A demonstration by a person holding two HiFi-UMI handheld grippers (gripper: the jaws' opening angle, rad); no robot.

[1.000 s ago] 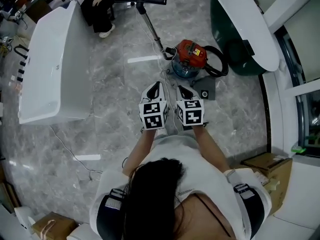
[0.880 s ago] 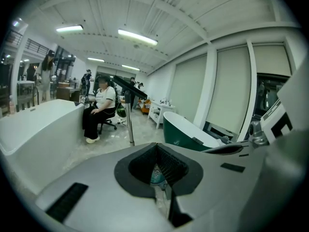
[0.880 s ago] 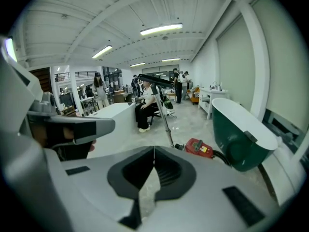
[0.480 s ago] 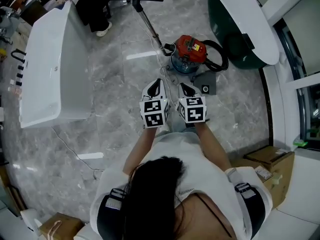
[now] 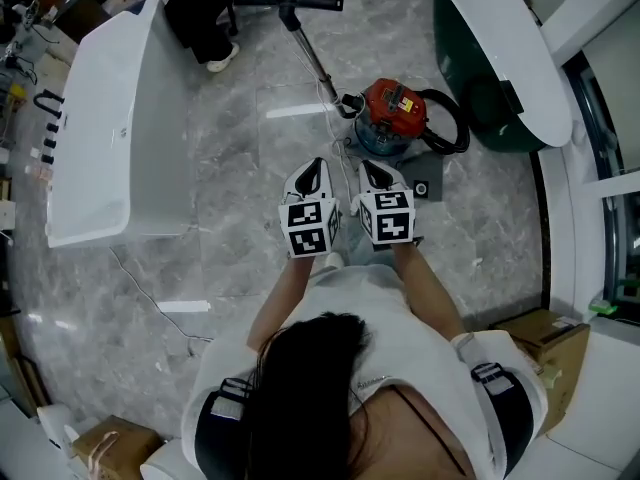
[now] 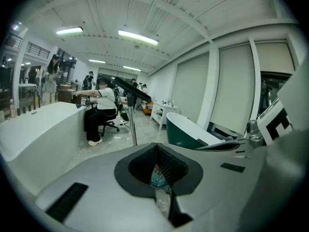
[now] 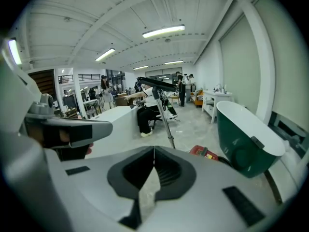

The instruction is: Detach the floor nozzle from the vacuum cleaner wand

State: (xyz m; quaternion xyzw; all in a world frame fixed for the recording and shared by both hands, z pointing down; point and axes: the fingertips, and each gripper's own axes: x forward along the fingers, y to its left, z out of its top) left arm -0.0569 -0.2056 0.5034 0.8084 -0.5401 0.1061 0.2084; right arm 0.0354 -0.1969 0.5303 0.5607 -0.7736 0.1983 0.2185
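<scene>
A red vacuum canister (image 5: 395, 108) on a blue base stands on the grey marble floor. Its metal wand (image 5: 312, 58) slants up and away to a black floor nozzle (image 5: 290, 0), which hangs in the air like a crossbar. My left gripper (image 5: 314, 171) and right gripper (image 5: 369, 173) are held side by side just short of the canister, both shut and empty. In the left gripper view the wand (image 6: 133, 127) and nozzle (image 6: 131, 87) rise beyond the closed jaws. The right gripper view shows the wand (image 7: 166, 124), nozzle (image 7: 157, 83) and canister (image 7: 205, 152) ahead.
A white bathtub (image 5: 100, 128) stands at the left and a dark green one (image 5: 500, 58) at the right. A seated person (image 5: 205, 18) is behind the nozzle. A black hose (image 5: 450, 123) loops beside the canister. A cable (image 5: 150, 298) trails on the floor. Cardboard boxes (image 5: 540, 338) sit at the lower right.
Both grippers have moved a little forward toward the canister, still shut and side by side. The vacuum now lies closer to their tips.
</scene>
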